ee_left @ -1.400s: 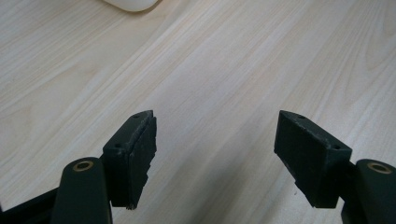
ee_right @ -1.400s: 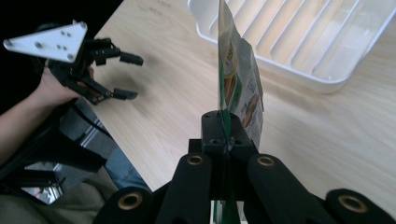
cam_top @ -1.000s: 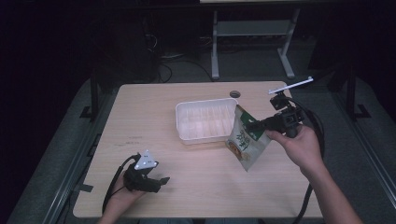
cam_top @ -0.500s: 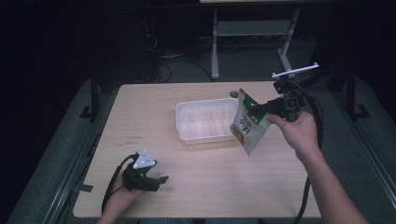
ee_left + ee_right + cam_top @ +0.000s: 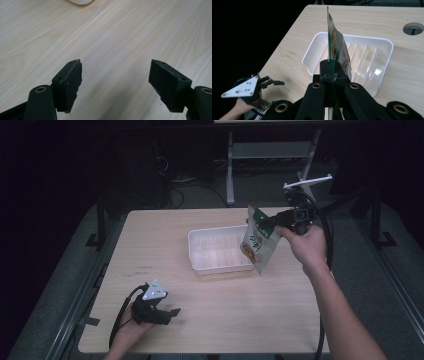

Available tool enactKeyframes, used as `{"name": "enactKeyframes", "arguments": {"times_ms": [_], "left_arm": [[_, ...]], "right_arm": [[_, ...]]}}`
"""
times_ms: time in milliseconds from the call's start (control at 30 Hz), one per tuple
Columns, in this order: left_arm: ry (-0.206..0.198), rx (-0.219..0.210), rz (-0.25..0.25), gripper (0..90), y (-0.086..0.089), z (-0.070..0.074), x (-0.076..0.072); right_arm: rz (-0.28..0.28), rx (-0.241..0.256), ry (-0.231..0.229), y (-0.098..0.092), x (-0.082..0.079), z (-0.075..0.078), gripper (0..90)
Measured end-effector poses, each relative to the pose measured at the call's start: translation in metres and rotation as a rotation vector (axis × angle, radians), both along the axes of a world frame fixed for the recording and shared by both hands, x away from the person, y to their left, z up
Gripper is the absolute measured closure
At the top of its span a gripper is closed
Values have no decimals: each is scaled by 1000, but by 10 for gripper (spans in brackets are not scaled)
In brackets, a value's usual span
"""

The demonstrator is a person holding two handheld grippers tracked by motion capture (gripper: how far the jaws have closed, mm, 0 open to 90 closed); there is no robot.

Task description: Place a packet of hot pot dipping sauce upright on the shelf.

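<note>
Left gripper: at 7 o'clock on the table, jaws spread wide apart over bare wood, holding nothing. White ribbed tray: table centre, standing open. Snack pouch: green-and-white, held aloft and tilted, just at the tray's 3 o'clock rim. Right gripper: at 2 o'clock, jaws clamped tight on the pouch's top edge.

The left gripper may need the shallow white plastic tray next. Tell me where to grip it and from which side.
Grip the shallow white plastic tray by its thin raised rim on the near long side, coming from the open left gripper. That edge faces it over bare table, while the green printed snack pouch in the right gripper hangs at the tray's right end.
</note>
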State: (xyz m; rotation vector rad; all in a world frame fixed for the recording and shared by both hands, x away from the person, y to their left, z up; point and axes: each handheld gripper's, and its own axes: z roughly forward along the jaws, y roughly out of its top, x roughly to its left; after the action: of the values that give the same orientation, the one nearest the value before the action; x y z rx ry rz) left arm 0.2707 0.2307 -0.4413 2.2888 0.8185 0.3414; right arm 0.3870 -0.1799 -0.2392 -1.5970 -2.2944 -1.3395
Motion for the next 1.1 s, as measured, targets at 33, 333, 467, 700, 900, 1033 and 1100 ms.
{"name": "enactKeyframes", "arguments": {"times_ms": [33, 333, 467, 700, 900, 1033, 1100], "left_arm": [[0, 0, 0, 261, 0, 0, 0], [1, 11, -9, 261, -1, -2, 0], [0, 10, -8, 261, -1, -2, 1], [-4, 8, 0, 261, 2, -1, 2], [-5, 7, 1, 261, 2, -1, 2], [-4, 7, -1, 261, 2, -1, 2], [-5, 7, -1, 260, 2, -1, 2]], "right_arm": [[-5, -2, 0, 2, 2, 0, 896], [-51, -40, -4, 16, 20, -6, 896], [-74, -24, 5, 19, 29, -11, 896], [-114, -9, -2, 27, 41, -17, 896], [-136, -2, -2, 35, 48, -20, 896], [-143, -4, -6, 39, 51, -21, 896], [-144, -15, -7, 44, 54, -22, 896]]}}
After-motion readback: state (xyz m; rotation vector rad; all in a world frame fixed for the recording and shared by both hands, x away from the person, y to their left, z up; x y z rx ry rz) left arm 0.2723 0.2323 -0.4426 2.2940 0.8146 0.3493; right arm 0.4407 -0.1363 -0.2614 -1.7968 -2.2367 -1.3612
